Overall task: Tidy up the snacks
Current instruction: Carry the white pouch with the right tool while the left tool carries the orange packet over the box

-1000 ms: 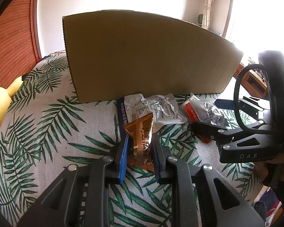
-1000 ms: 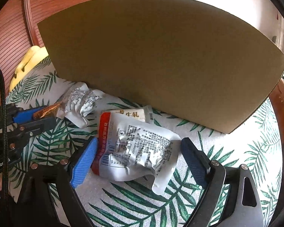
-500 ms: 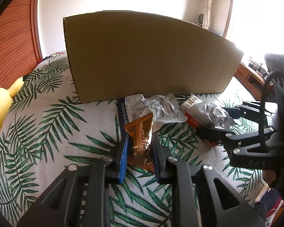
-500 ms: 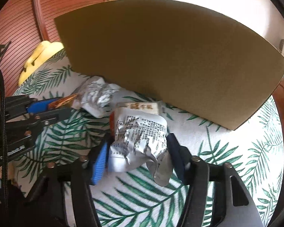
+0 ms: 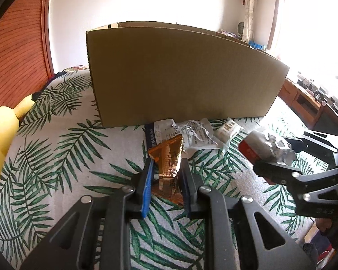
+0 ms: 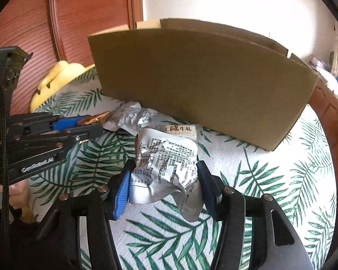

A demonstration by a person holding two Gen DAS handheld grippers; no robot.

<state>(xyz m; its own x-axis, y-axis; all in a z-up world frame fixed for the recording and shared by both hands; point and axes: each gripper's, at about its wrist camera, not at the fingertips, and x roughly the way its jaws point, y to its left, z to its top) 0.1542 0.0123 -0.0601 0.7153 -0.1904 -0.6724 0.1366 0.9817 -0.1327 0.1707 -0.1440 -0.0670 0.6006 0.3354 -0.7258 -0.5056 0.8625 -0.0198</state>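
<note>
Four snack packets show: one orange-brown packet (image 5: 167, 157), two crumpled silver packets, one (image 6: 166, 164) printed with black text and red at its end, the other (image 5: 191, 132) by the box, and one small cream packet (image 6: 182, 130). There is one cardboard box (image 5: 182, 76), one yellow plush toy (image 6: 56, 78) and two grippers.

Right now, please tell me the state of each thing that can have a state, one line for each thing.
Left gripper: shut on the orange snack packet.
Right gripper: shut on the silver snack bag, lifted off the cloth.
Cardboard box: upright, top open.
Crumpled silver wrapper: lying on the leaf-print cloth.
Small white packet: lying by the box.
</note>
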